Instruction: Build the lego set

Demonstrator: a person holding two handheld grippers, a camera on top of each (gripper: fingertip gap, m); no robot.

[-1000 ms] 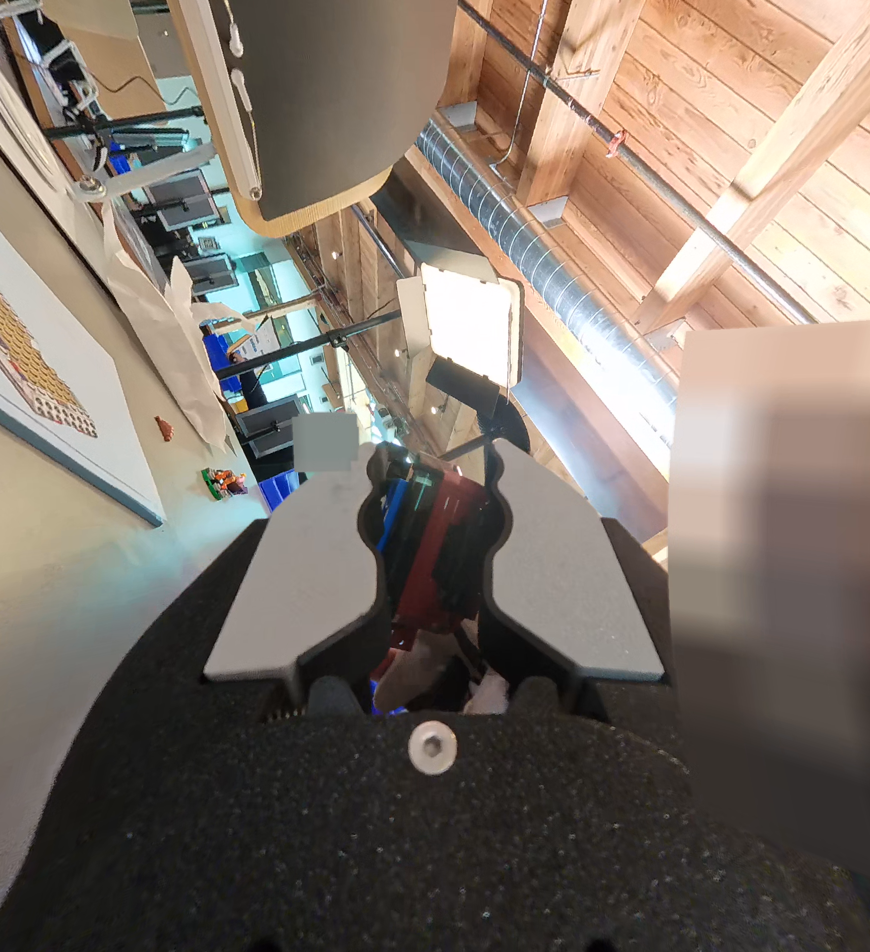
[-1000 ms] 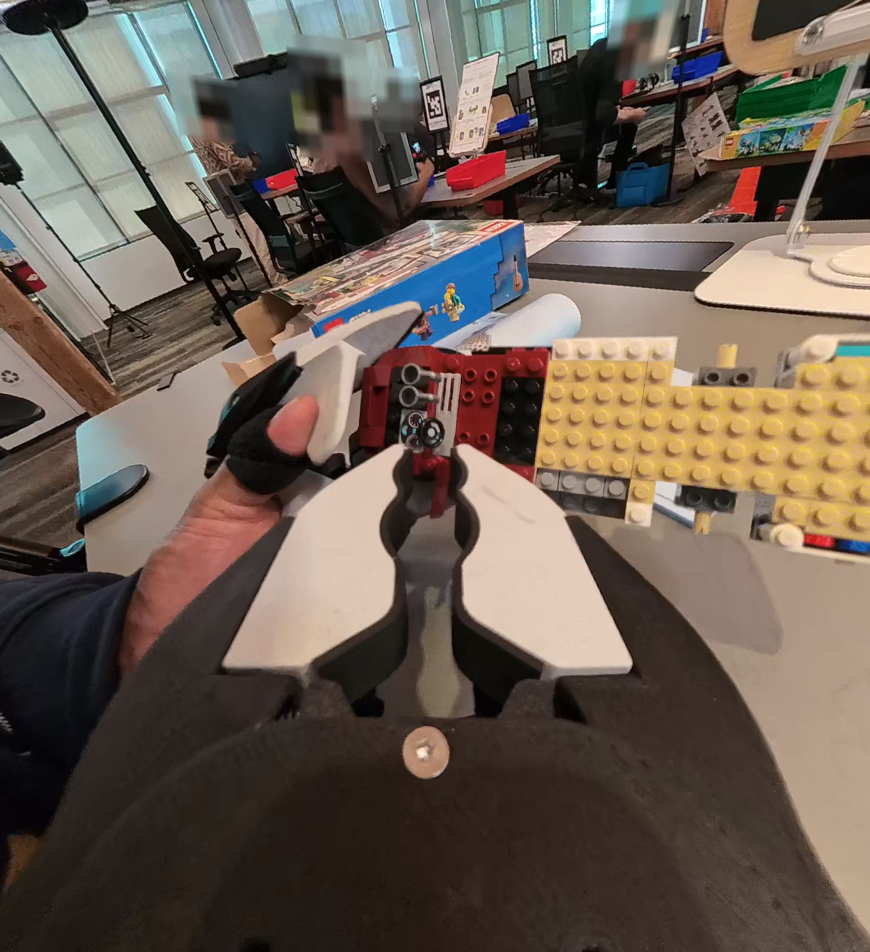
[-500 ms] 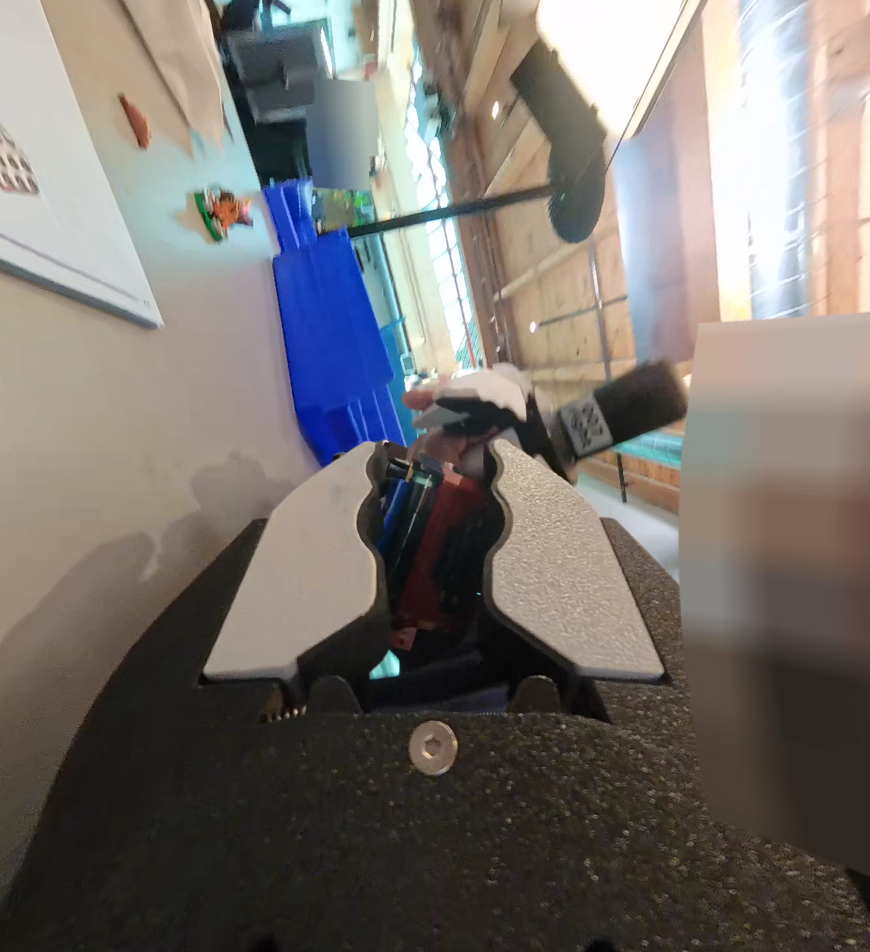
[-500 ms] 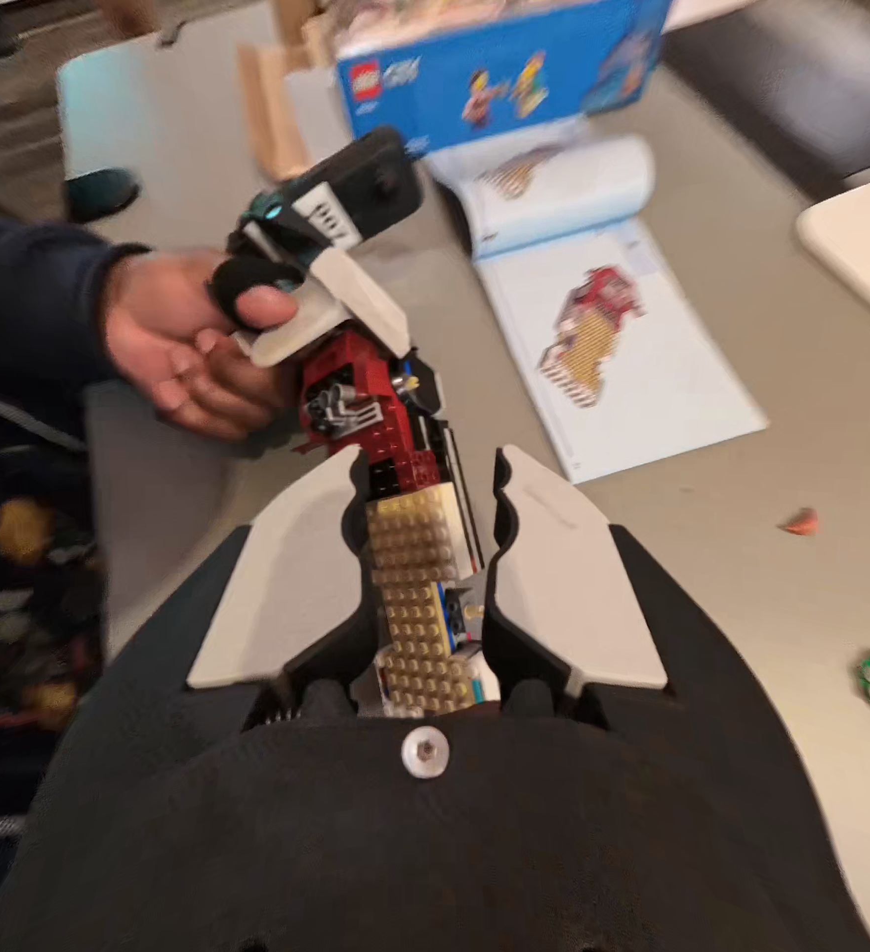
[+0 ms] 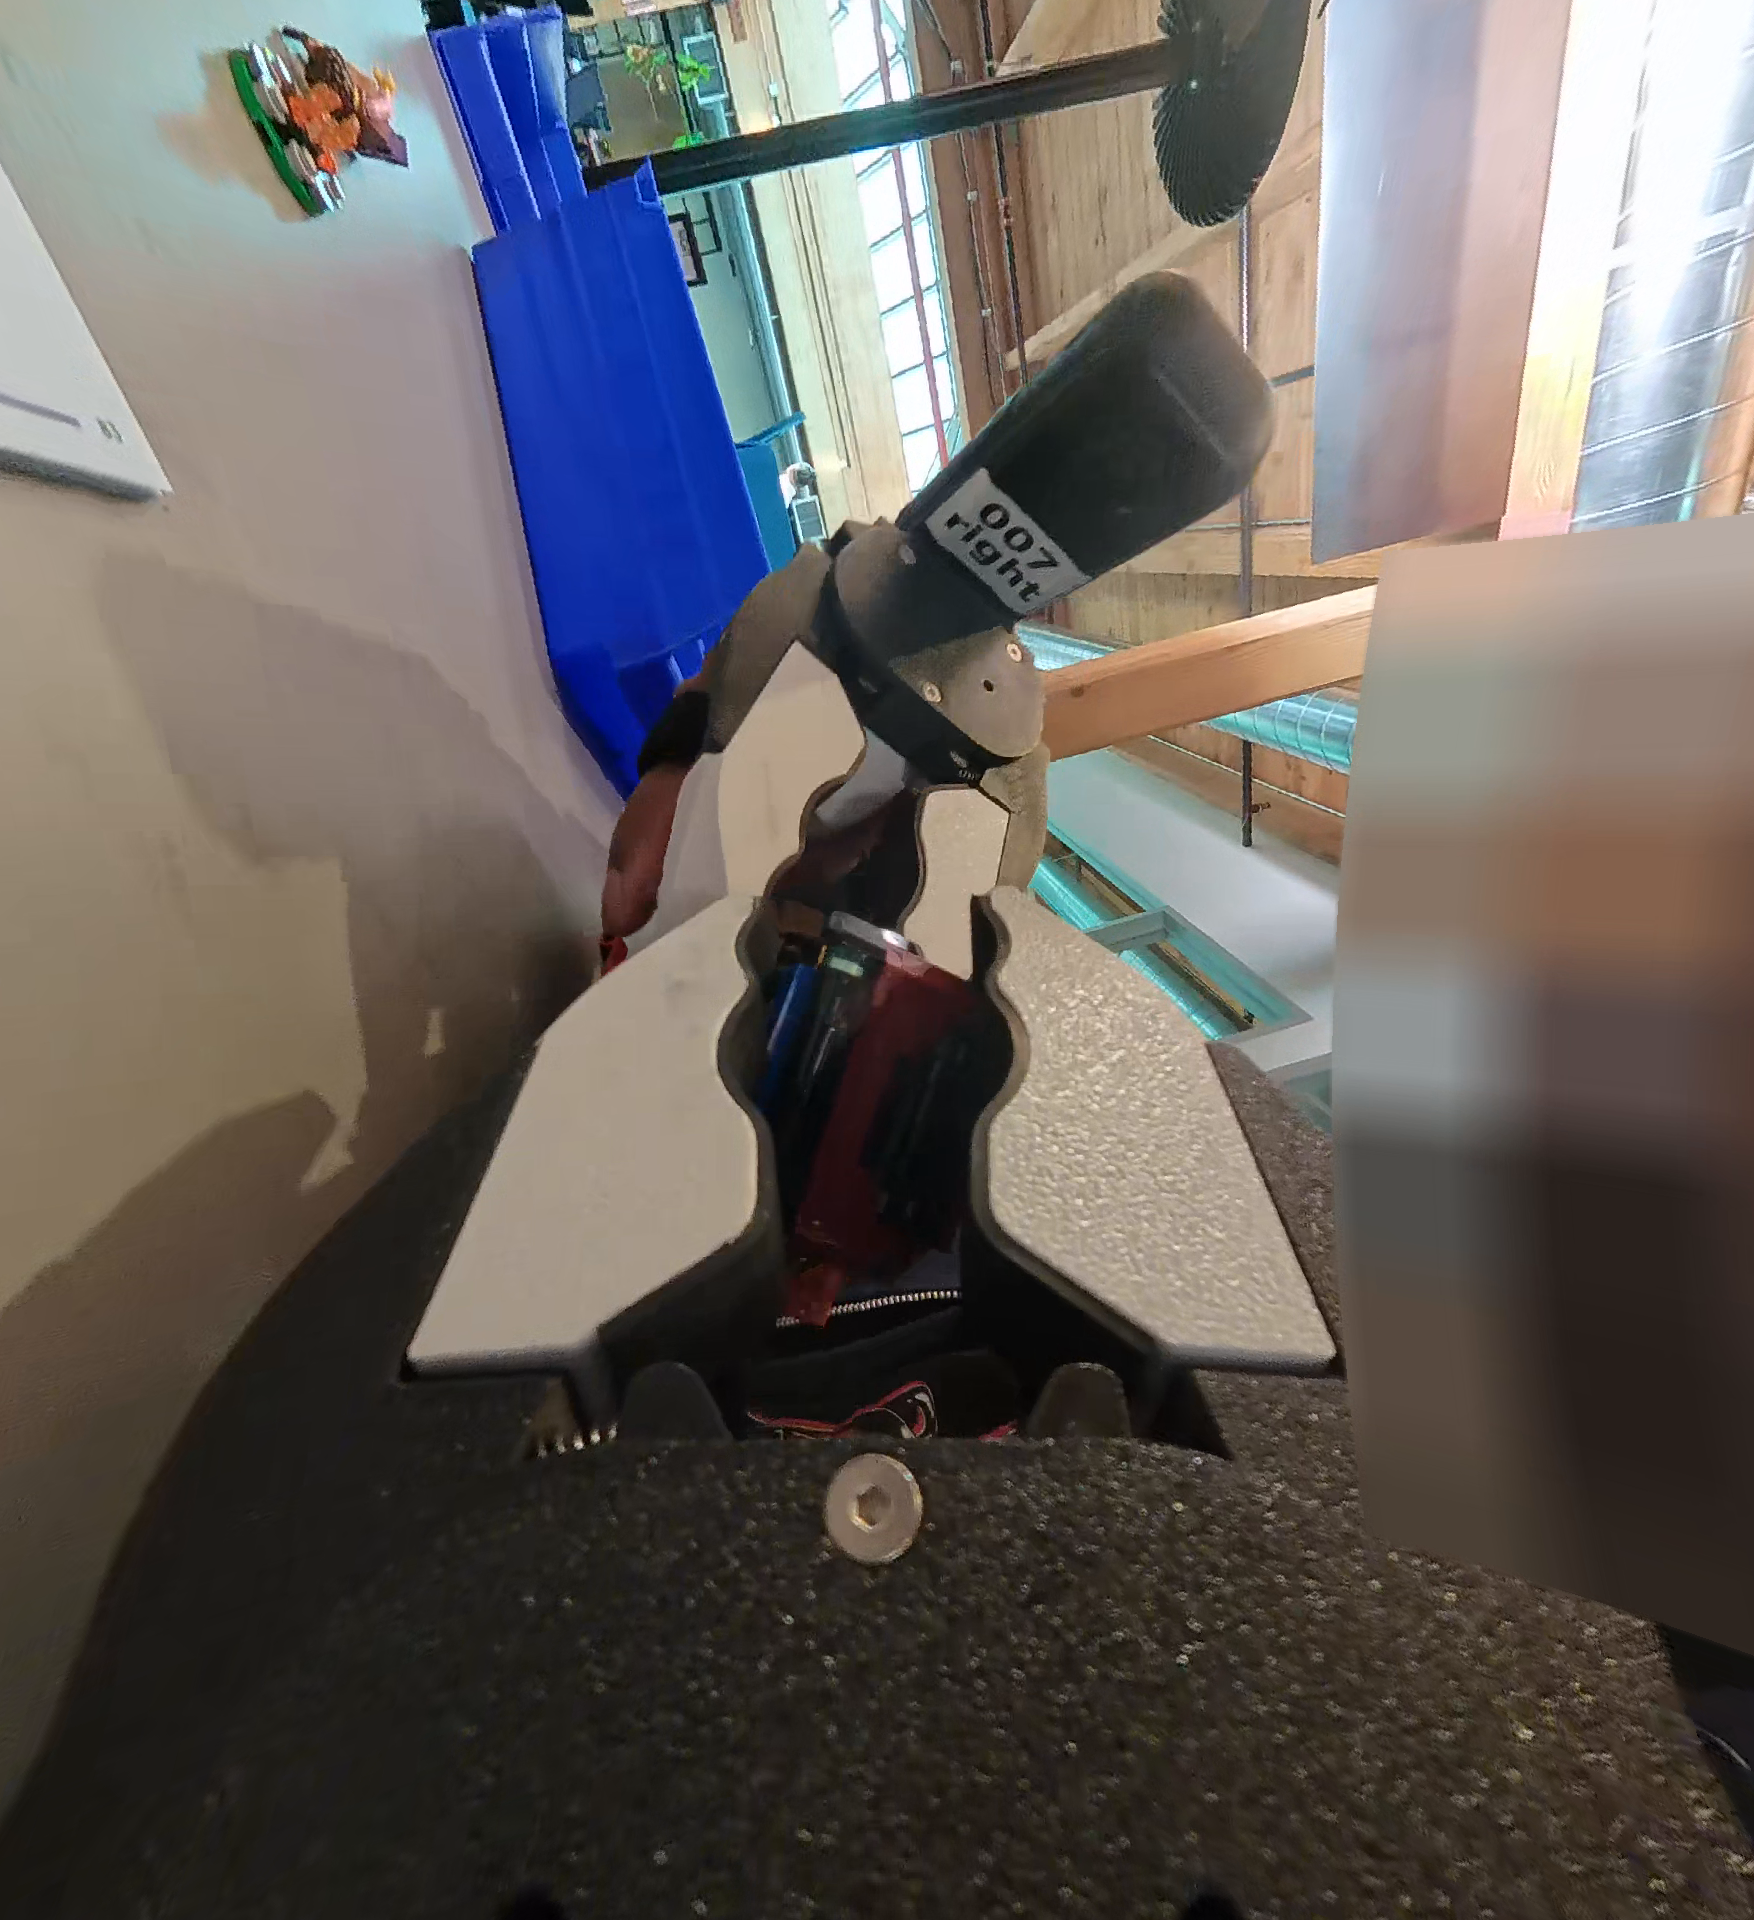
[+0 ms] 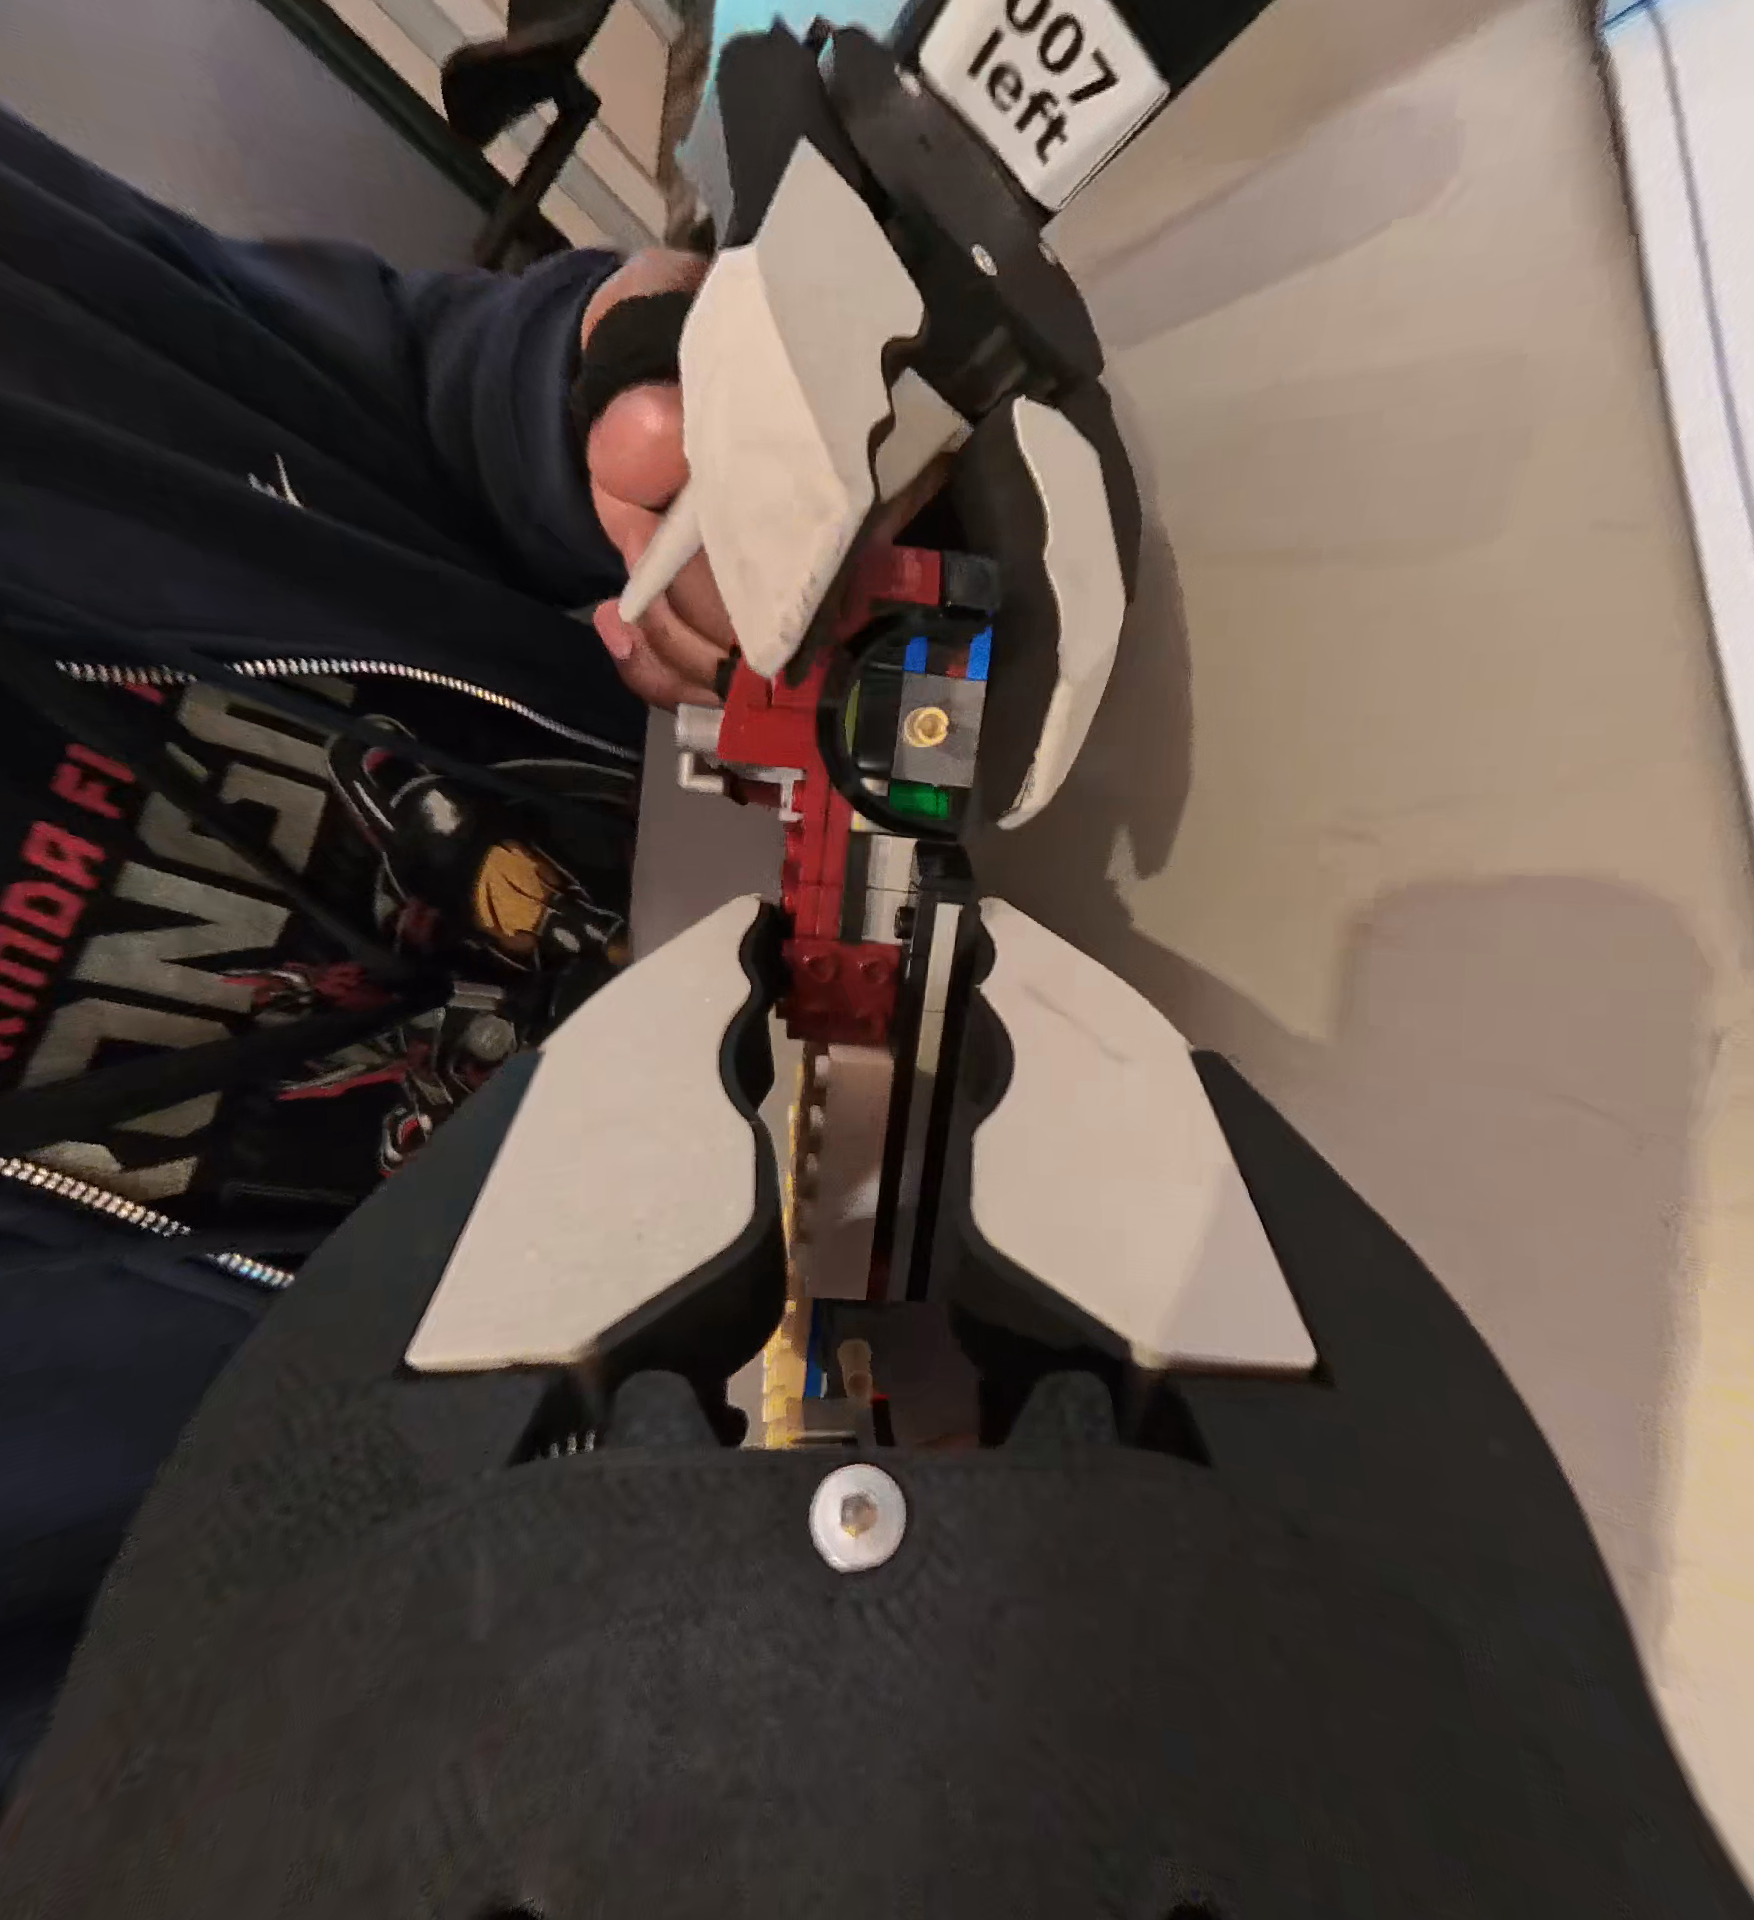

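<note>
The long brick model (image 6: pixel 857 935) runs lengthwise between the two tools, its dark-red nose end clamped by the left tool (image 6: pixel 914 727) and its tan studded body gripped by the right tool (image 6: pixel 868 925), both part open around it. Below lie the grey worktop (image 6: pixel 1372 727), a blue bin (image 5: pixel 613 416) and a white sheet (image 6: pixel 1746 520); a dark sleeve (image 6: pixel 281 364) crowds the left side.

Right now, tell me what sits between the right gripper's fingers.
A brick model, dark red, tan and black, runs between the right gripper fingers; its far end is in the left gripper. Its rear end is hidden.
</note>
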